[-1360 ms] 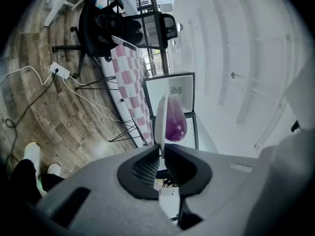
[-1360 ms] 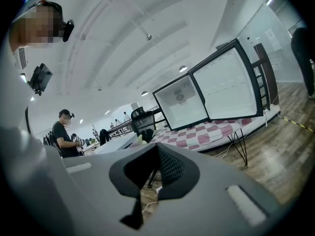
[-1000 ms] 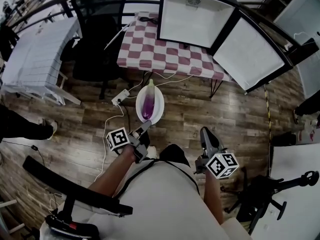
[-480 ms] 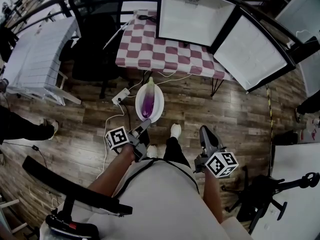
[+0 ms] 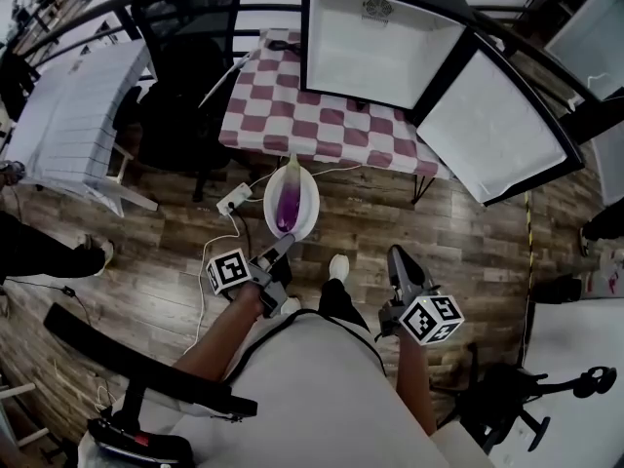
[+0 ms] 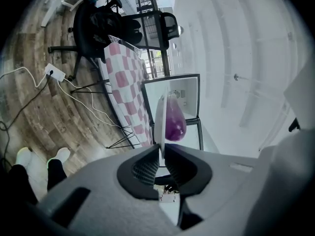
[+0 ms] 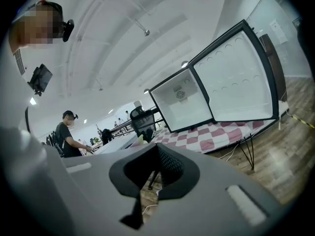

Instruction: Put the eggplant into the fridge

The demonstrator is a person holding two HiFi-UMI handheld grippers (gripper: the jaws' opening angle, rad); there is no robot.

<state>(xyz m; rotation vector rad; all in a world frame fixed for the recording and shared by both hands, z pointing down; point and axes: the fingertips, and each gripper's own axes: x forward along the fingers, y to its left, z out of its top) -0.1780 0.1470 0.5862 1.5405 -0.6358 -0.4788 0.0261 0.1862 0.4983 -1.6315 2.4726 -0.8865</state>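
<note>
- eggplant [image 5: 289,206]: purple, pale green at stem end
- plate [image 5: 306,214]: white
- tablecloth [image 5: 292,115]: dark red and white checks
- fridge [image 5: 380,42]: white inside, black frame
- floor [image 5: 166,247]: brown wood planks
- office chair [image 5: 185,76]: black
- left gripper [image 5: 286,245], right gripper [image 5: 395,254]: grey, cubes with black-and-white square markers
- shoes [image 5: 337,266]: white
</note>
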